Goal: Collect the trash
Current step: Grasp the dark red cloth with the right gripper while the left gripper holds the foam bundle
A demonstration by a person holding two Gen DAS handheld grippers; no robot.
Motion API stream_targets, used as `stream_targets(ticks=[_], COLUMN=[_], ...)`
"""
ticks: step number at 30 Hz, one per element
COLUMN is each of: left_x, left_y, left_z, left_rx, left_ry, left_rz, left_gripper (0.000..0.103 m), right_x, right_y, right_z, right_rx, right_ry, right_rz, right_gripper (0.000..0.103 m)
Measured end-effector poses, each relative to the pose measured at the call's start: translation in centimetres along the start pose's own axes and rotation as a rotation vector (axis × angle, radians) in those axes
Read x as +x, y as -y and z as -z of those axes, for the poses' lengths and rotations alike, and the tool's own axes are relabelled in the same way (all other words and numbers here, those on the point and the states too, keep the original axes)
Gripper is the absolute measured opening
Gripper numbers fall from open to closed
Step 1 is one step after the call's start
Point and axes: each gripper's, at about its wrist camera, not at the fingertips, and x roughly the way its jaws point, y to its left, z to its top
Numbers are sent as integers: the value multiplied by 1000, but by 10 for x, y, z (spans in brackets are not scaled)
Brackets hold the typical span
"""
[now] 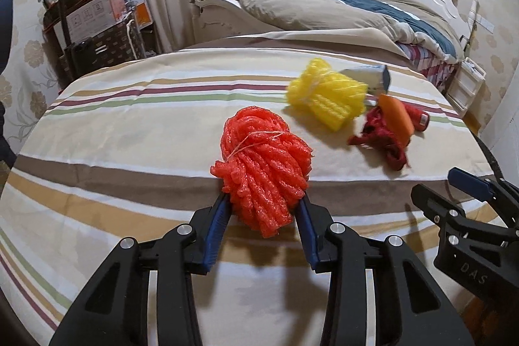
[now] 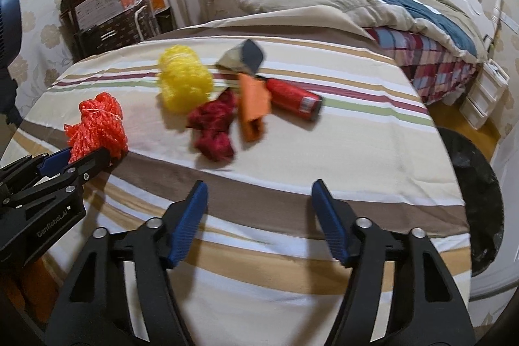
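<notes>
An orange foam-net bundle (image 1: 261, 171), ridged and tied with thin string, is clenched by the left tool (image 1: 264, 206) above the striped worktop (image 1: 129, 125). The right tool (image 2: 259, 193) is held released, nothing between its pads.

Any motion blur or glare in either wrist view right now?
Left wrist view: orange foam net sharp between the left tongs; yellow net and red clutter behind smeared. Right wrist view: the whole pile blurred, right tongs soft-edged. No glare; soft shadows; strong fisheye bending at the edges in both.
</notes>
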Motion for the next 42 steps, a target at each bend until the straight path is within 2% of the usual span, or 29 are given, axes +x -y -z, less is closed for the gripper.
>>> stream_targets(ticks=[7,9,22,24,29,42], left_x=[-2,-1,2,2,2,-9], left_y=[-21,-24,-31,-32,-32,-18], left_z=[1,1,0,0,0,7], left_rx=[-28,-35,-61,-60,-59,-34], left_ry=[3,4,-1,0,1,10], left_rz=[-18,-17,9,9,7,19], left_gripper=[41,41,41,41,41,41], right_x=[9,13,34,35,33,8], right_y=[-17,-21,-30,-31,-33,-23], right_z=[-10,-14,-35,-36,-34,-7], right_rx=[-20,-21,-19,-21,-30,-14], right_ry=[-9,-13,-27,-25,-22,-9], right_rz=[-34,-43,-28,-19,-13,-48], right_gripper=[53,48,47,38,25,25])
